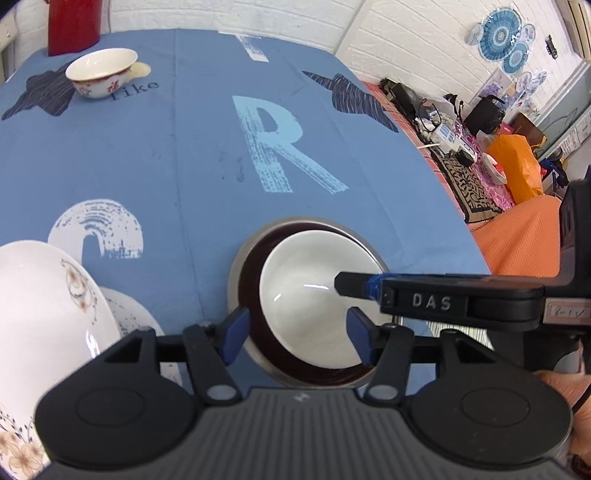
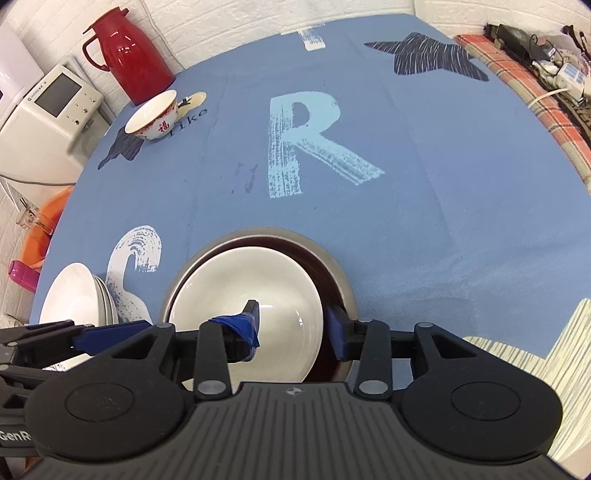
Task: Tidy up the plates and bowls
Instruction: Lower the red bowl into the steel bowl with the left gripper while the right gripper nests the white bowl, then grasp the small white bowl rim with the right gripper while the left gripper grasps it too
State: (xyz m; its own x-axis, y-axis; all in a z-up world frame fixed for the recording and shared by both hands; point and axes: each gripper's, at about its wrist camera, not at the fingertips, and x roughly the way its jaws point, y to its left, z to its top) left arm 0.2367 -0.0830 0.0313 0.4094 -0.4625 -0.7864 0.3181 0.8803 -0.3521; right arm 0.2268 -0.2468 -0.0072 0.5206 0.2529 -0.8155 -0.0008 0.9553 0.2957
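A white bowl point(image 1: 314, 291) point(image 2: 240, 295) sits tilted inside a wider steel bowl with a dark inside point(image 1: 243, 266) point(image 2: 332, 273) on the blue cloth. My right gripper point(image 2: 291, 321) straddles the white bowl's right rim, one finger inside and one outside, shut on it. From the right, that gripper's inner finger point(image 1: 341, 284) reaches over the bowl. My left gripper point(image 1: 297, 332) hangs open over the near-left side of both bowls, gripping nothing. A small bowl with red characters point(image 1: 101, 75) point(image 2: 153, 118) stands far left. White floral plates point(image 1: 44, 314) point(image 2: 77, 295) are stacked at the near left.
A red thermos point(image 1: 74, 26) point(image 2: 125, 55) stands behind the small bowl. Off the table's left are a white appliance point(image 2: 48, 107) and an orange basin point(image 2: 44, 229). A cluttered side table point(image 1: 461, 129) lies to the right. A hand point(image 1: 569, 391) holds the right gripper.
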